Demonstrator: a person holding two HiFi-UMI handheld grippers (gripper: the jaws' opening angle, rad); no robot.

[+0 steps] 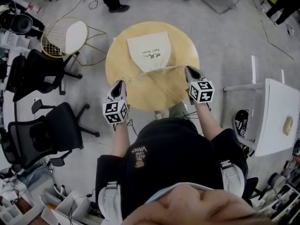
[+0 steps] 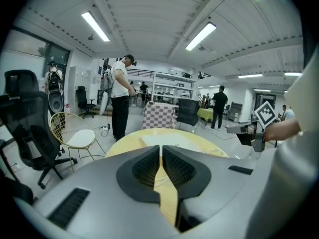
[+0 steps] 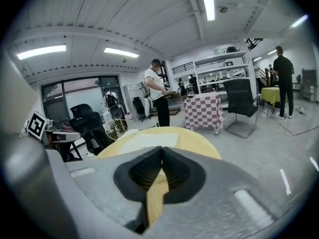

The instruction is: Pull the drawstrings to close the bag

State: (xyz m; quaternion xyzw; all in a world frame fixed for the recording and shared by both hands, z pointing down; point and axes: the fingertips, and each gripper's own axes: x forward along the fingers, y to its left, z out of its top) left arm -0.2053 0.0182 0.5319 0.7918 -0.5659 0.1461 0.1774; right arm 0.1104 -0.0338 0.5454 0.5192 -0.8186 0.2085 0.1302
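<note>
A cream drawstring bag [image 1: 151, 53] lies flat on the far half of a round wooden table [image 1: 164, 93], its gathered mouth toward me. One drawstring [image 1: 133, 75] runs from the mouth to my left gripper [image 1: 120, 83], whose tips are closed on its end. The other drawstring [image 1: 174, 67] stretches right to my right gripper [image 1: 188, 69], shut on it. Both cords look taut. In the left gripper view the left gripper [image 2: 160, 147] shows only a thin slit, the bag [image 2: 169, 141] beyond. In the right gripper view the right gripper [image 3: 162, 149] is fully closed; the cord itself is hidden.
A gold wire chair [image 1: 65, 37] with a white seat stands left of the table. Black office chairs [image 1: 42, 130] crowd the left side. A white table [image 1: 276, 121] sits at the right. A person [image 2: 120, 101] stands beyond the table's far edge.
</note>
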